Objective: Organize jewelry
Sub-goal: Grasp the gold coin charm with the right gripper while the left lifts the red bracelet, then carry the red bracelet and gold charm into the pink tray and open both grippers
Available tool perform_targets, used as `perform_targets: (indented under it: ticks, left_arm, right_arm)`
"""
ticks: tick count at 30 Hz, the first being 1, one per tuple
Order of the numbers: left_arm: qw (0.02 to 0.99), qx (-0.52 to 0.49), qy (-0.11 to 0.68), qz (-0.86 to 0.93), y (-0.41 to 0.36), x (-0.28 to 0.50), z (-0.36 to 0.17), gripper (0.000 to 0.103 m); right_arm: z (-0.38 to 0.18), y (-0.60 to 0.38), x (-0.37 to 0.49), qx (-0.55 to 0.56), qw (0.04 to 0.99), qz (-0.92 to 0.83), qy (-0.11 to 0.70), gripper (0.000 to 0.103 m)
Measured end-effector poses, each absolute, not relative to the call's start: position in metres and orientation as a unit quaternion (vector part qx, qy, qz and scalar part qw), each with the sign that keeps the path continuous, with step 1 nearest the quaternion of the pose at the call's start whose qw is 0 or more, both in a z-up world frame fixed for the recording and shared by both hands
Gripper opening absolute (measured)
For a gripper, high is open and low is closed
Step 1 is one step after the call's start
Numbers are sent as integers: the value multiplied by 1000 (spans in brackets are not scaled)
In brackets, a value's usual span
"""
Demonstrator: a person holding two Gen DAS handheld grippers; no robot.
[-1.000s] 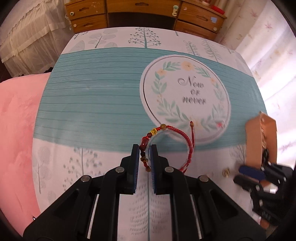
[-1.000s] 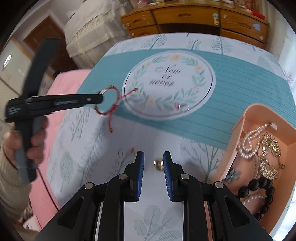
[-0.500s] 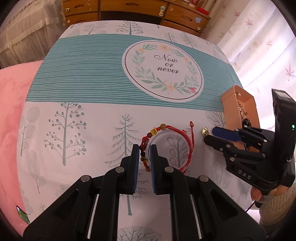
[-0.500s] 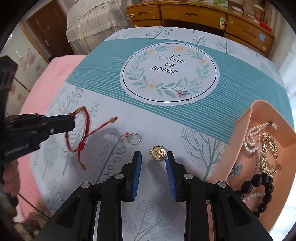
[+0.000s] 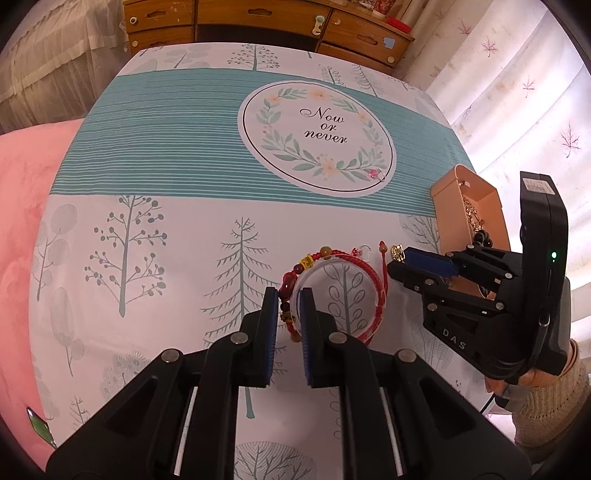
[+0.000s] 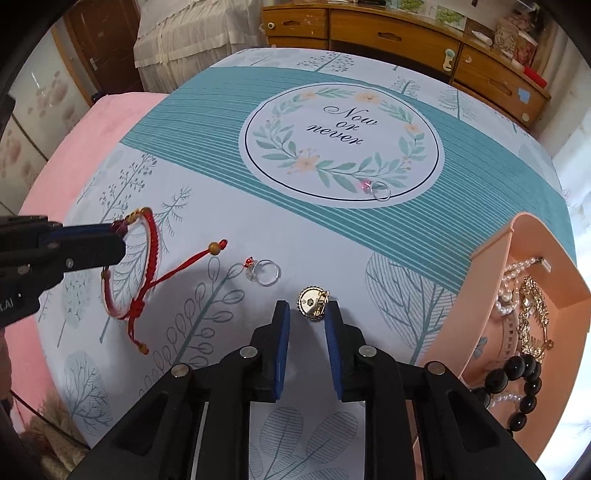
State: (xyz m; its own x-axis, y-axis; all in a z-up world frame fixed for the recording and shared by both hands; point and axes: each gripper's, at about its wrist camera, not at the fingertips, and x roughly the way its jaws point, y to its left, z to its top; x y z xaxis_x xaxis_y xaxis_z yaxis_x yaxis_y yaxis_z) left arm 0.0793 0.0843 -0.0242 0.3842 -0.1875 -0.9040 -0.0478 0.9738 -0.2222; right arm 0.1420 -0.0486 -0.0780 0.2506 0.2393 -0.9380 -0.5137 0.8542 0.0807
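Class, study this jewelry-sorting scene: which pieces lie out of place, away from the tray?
Three pieces lie loose on the tablecloth, outside the peach tray: a silver ring on the printed wreath, another ring nearer, and a gold round piece between the right hand-held gripper and its closing jaws.

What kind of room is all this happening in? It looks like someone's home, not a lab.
Most likely a bedroom at home. The jewelry lies on a printed teal-and-white bedspread, with a wooden chest of drawers behind it, a pink blanket alongside, and a leaf-patterned curtain at the window.
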Motion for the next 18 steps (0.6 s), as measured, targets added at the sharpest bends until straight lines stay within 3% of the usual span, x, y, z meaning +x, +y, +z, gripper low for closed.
perform_targets:
  ticks: [18]
  left_arm:
    - [830,-112,545,-38,88,75,-17,9]
  right_arm:
    - [-77,-38,135,-164,801,225,530,18]
